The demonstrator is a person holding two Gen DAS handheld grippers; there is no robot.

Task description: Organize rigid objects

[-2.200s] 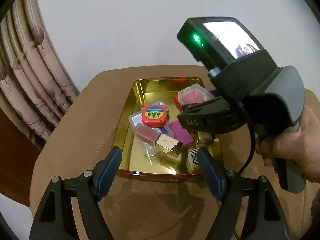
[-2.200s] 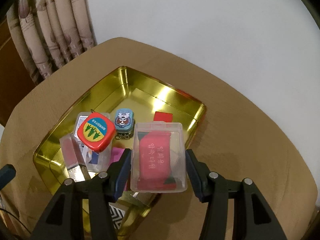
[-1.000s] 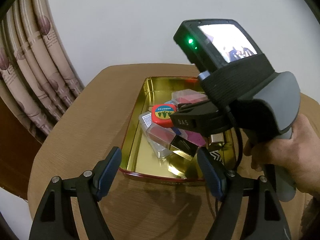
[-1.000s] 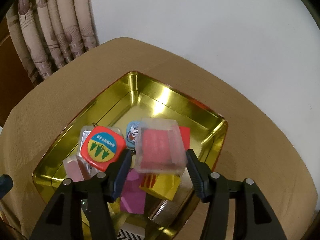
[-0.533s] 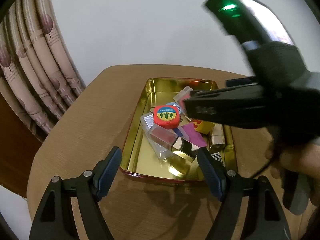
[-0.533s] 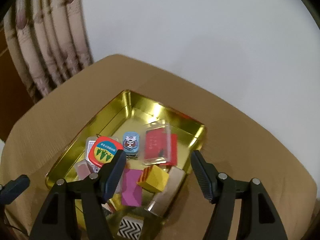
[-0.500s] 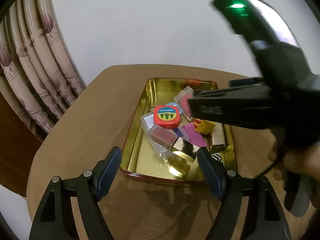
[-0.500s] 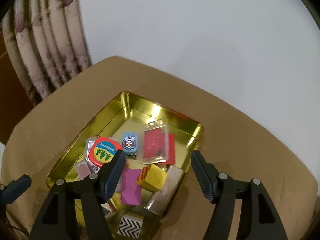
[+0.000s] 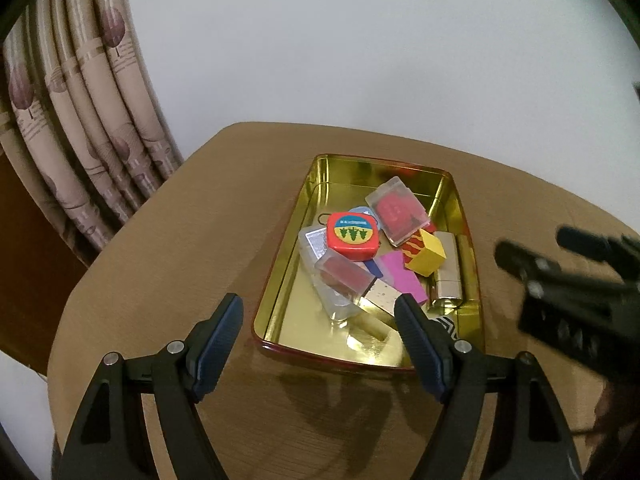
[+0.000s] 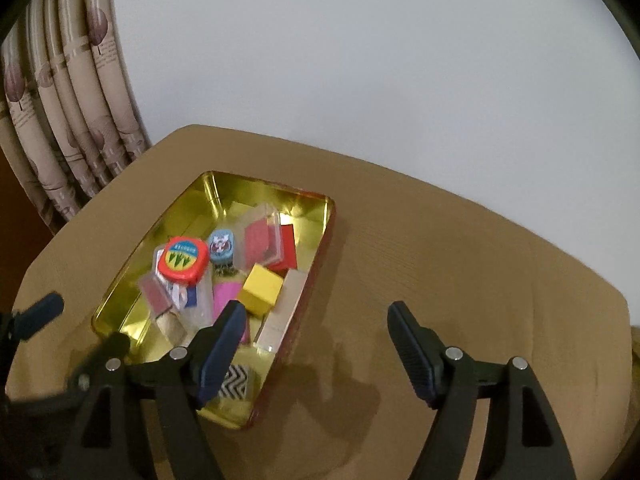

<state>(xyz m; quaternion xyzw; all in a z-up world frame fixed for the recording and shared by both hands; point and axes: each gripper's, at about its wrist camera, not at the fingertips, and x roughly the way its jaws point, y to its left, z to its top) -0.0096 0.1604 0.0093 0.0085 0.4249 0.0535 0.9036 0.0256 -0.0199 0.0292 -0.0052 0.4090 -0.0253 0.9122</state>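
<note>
My left gripper [image 9: 318,322] is matte black plastic: two angular arms, each with triangular cut-outs near the base and a pair of round silver screw heads on top. Its fingers [image 9: 218,334] end in dark blue pads, ribbed on their inner faces. My right gripper [image 10: 312,330] is built the same way, black arms with silver screws and ribbed blue pads [image 10: 412,344]. From the left wrist camera its body shows at the right edge as a blurred black block with a few small pale dots on its side.
</note>
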